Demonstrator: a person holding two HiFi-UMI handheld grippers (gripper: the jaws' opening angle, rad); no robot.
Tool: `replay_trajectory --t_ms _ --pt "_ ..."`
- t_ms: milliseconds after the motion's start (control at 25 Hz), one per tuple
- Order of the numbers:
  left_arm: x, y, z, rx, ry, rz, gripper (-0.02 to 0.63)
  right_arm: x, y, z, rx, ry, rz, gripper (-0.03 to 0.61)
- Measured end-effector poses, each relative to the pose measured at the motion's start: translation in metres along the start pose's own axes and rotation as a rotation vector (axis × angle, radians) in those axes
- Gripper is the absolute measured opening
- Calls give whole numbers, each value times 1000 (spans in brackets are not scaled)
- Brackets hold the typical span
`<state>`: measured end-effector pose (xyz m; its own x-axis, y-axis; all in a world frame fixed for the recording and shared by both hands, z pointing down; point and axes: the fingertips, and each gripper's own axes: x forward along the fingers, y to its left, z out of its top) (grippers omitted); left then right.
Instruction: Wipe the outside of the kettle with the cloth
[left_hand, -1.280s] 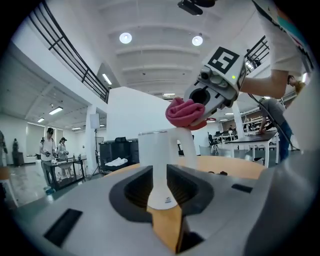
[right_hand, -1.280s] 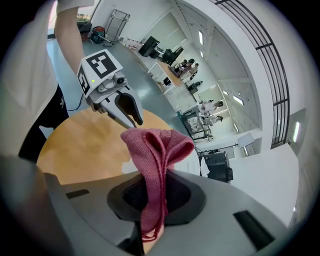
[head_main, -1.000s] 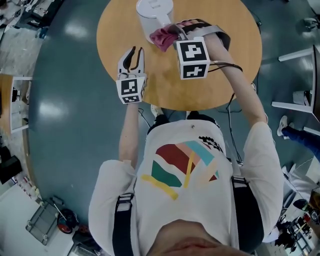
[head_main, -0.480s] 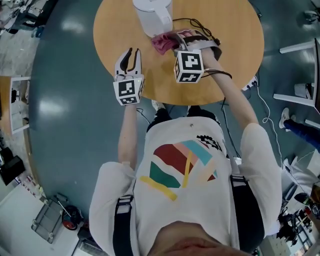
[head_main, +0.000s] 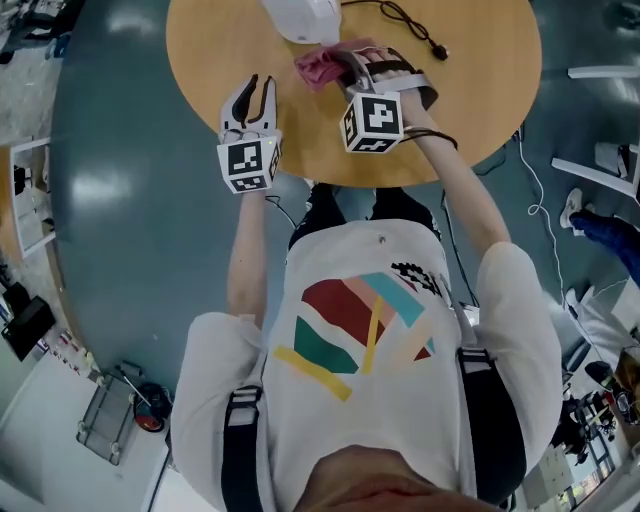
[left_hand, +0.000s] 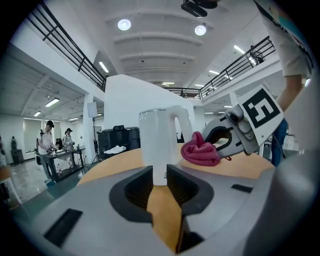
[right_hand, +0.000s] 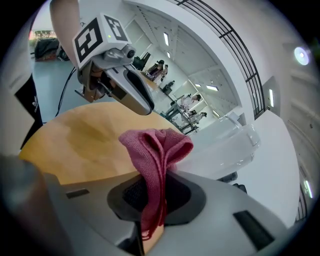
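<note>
The head view crops the white kettle (head_main: 300, 18) at the top edge of the round table (head_main: 470, 90). The left gripper view shows it whole and upright at frame centre, beyond the left gripper (left_hand: 160, 176), whose 2 jaws stand partly apart and empty. In the right gripper view, the right gripper (right_hand: 152, 195) pinches the pink cloth (right_hand: 152, 150), which bunches above the jaws just beside the kettle.
</note>
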<state>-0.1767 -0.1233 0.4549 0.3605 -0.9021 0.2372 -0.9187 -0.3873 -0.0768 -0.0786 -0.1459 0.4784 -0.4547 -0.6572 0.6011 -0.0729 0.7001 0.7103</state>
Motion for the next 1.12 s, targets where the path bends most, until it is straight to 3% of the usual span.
replay_trajectory --t_ms 320,560,880,1120 --pt "15 -8 -28 43 73 -25 129 34 9 -28 36 -45 -131 47" --pt "9 15 -43 24 121 -1 129 50 4 -27 56 -54 -154 47" --pt "21 12 -29 1 77 3 129 47 5 -35 105 -118 -67 48" --pt "26 -9 9 -40 -24 -88 129 0 -12 -45 372 -237 42 47"
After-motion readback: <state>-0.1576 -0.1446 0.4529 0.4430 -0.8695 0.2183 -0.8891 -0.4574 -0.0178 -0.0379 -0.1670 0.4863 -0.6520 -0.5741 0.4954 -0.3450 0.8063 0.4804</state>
